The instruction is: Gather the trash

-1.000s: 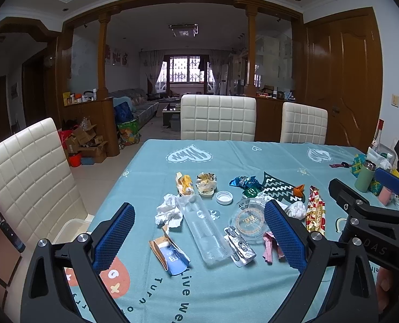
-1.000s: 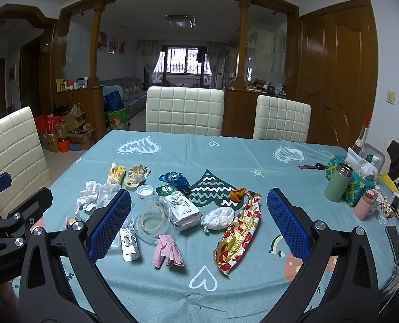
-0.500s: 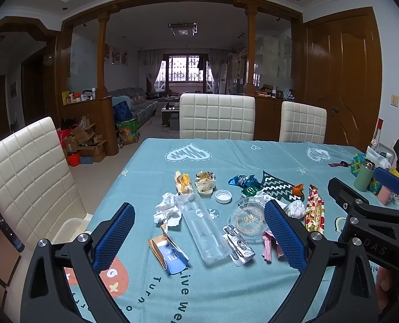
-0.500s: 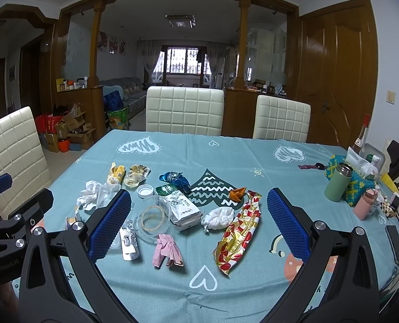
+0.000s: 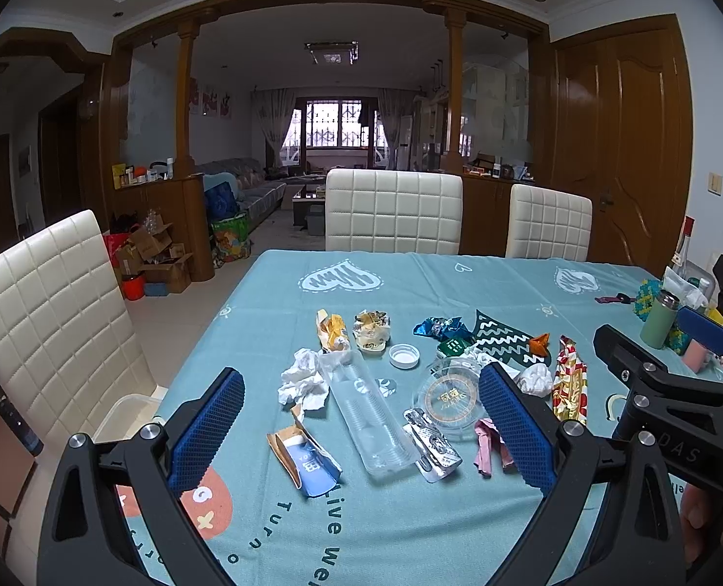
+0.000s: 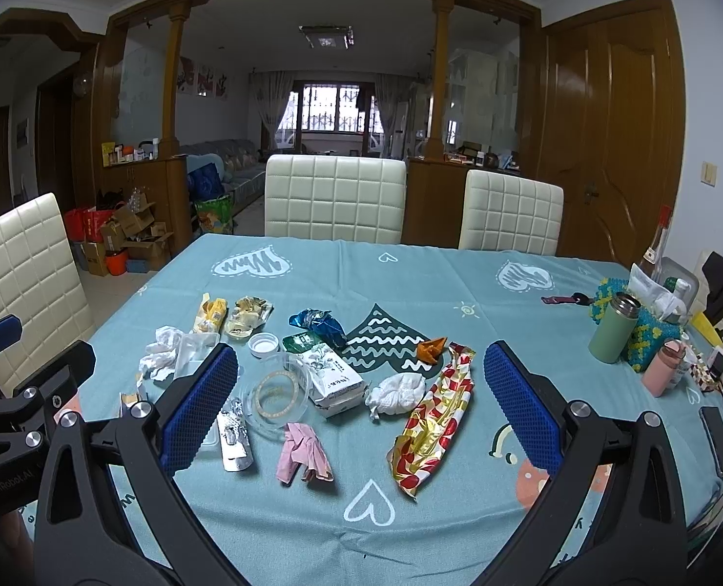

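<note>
Trash is scattered over the teal tablecloth. In the left wrist view lie a clear plastic tray, a crumpled white tissue, a torn blue packet, a silver wrapper and a round clear lid. My left gripper hovers open above them, empty. In the right wrist view a red and gold foil wrapper, a pink wrapper, a white paper pack and a white wad lie between the fingers of my open, empty right gripper.
A green flask, a pink bottle, a beaded basket and a phone crowd the table's right edge. White padded chairs stand at the far side and the left. A white bin sits below the left edge.
Both views have shifted very slightly; the trash and both open grippers stand as before.
</note>
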{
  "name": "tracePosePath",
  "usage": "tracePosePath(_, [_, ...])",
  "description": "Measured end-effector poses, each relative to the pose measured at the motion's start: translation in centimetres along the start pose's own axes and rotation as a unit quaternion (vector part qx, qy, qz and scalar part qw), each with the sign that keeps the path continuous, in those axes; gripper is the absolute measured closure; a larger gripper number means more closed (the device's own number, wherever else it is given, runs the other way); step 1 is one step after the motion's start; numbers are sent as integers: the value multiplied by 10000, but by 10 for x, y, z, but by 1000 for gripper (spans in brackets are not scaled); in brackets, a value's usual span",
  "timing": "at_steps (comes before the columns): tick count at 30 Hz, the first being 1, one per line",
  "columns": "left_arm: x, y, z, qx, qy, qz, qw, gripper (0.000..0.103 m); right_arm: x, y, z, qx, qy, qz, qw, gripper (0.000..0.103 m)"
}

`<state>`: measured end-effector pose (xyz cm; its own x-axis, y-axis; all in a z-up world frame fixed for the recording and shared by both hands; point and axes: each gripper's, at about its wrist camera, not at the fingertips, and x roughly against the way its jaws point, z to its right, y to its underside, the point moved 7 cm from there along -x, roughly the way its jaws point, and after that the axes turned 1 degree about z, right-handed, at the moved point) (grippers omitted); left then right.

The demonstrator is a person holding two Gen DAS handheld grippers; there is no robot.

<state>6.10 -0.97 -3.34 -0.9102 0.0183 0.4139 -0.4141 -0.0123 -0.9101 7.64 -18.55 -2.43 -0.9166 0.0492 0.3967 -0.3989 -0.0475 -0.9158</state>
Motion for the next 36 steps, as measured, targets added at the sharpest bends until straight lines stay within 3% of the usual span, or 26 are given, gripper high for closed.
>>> tracePosePath(29, [-11,3,-3,96,69,-157,9998,9,-10,14,-3,8,-34,-87,10000,3])
tracePosePath(33, [-26,9,-5,213,269,-369,9987,9,-28,18,4,-114,-158,-313,9993,3])
tracePosePath(36, [-52,31,-13,455,440,-915,9938,9,-51,34,13,-363,-341,-724,9961,3])
